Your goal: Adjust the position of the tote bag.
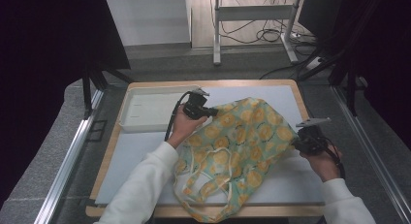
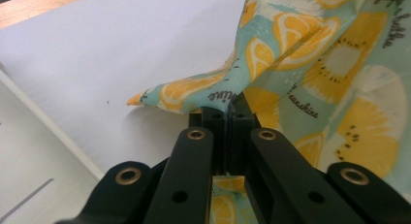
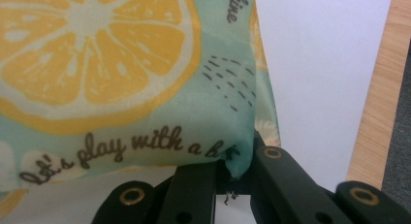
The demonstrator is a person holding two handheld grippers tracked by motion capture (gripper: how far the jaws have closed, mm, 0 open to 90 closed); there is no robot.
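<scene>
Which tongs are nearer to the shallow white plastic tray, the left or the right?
Left. The left tongs grip the lemon-print fabric bag just beside the shallow white plastic tray. The right tongs grip the bag's opposite corner, across the bag from the tray.

White long sleeves [image 1: 145,178]; black hand-held gripper [image 1: 209,111] jaws, brass-ringed screws, black cable.

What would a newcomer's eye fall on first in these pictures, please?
The lemon-print fabric bag sprawls across the table's white mat, handles trailing toward the near edge. The left tongs and right tongs pinch its two far corners. A white tray sits at the far left.
</scene>
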